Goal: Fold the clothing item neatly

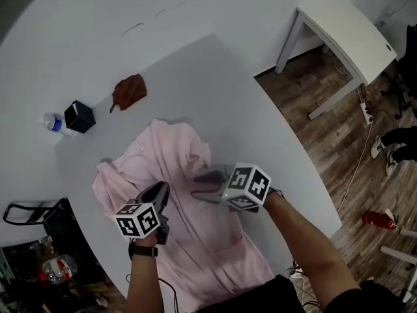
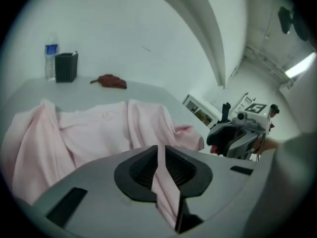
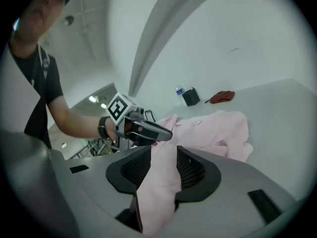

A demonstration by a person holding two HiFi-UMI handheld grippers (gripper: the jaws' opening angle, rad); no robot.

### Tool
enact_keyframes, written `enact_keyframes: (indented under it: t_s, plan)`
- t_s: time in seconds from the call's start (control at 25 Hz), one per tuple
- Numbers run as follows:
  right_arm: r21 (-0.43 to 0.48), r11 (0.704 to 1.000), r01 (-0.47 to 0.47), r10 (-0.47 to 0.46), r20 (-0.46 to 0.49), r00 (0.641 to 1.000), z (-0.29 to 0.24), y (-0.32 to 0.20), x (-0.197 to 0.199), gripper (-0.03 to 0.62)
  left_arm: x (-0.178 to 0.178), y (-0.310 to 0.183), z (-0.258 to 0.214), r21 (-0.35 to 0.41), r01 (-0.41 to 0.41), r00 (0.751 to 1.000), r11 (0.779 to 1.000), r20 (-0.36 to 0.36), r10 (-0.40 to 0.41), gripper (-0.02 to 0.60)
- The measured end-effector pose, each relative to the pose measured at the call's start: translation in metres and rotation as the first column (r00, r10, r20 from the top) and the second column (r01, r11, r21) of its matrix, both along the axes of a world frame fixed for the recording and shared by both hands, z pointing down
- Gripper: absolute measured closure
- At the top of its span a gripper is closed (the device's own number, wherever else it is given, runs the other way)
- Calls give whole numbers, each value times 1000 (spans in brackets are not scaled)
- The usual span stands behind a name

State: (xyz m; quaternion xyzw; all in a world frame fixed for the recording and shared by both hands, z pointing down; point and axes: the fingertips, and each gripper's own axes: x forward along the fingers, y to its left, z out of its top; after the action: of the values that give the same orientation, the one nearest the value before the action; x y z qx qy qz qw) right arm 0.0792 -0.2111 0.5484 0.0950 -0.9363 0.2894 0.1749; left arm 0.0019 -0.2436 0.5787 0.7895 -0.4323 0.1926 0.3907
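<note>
A pink garment (image 1: 171, 158) lies crumpled on the grey table (image 1: 215, 77), its lower part spread toward the near edge. My left gripper (image 1: 158, 194) is over the garment's left half and shut on a thin fold of pink cloth (image 2: 159, 170). My right gripper (image 1: 204, 185) is over the garment's middle, its jaws standing apart with a thick bunch of the same cloth (image 3: 161, 175) lying loosely between them. In the left gripper view the right gripper (image 2: 237, 135) sits just beyond the fabric; in the right gripper view the left gripper (image 3: 143, 129) is seen close ahead.
A brown rag (image 1: 129, 91), a black box (image 1: 79, 117) and a water bottle (image 1: 52, 122) stand at the table's far left. The table's right edge drops to a wood floor with a white side table (image 1: 345, 28) and a red object (image 1: 378, 219).
</note>
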Motion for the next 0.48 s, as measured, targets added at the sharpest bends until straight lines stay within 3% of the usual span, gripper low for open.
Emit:
enact_keyframes:
  t_s: [0.08, 0.16, 0.24, 0.32, 0.4, 0.48]
  plan:
    - [-54, 998, 23, -24, -17, 1000, 11, 0, 14, 450, 15, -29, -7, 72, -39, 999, 997, 41, 37, 535]
    - [-40, 999, 28, -31, -86, 996, 24, 3, 27, 450, 26, -52, 10, 54, -86, 988, 995, 131, 78, 535]
    - [19, 995, -99, 101, -146, 984, 27, -17, 60, 450, 27, -63, 29, 3, -114, 971, 993, 211, 111, 535]
    - [164, 969, -186, 230, -319, 919, 47, -48, 110, 451, 33, -67, 31, -3, -149, 965, 989, 217, 146, 534]
    - [295, 953, -59, 218, -538, 814, 82, -61, 138, 451, 50, -64, 19, 15, -188, 969, 982, 164, 183, 532]
    - [315, 946, 82, 145, -634, 760, 100, -62, 135, 450, 80, -52, 4, 30, -256, 963, 966, 96, 252, 453]
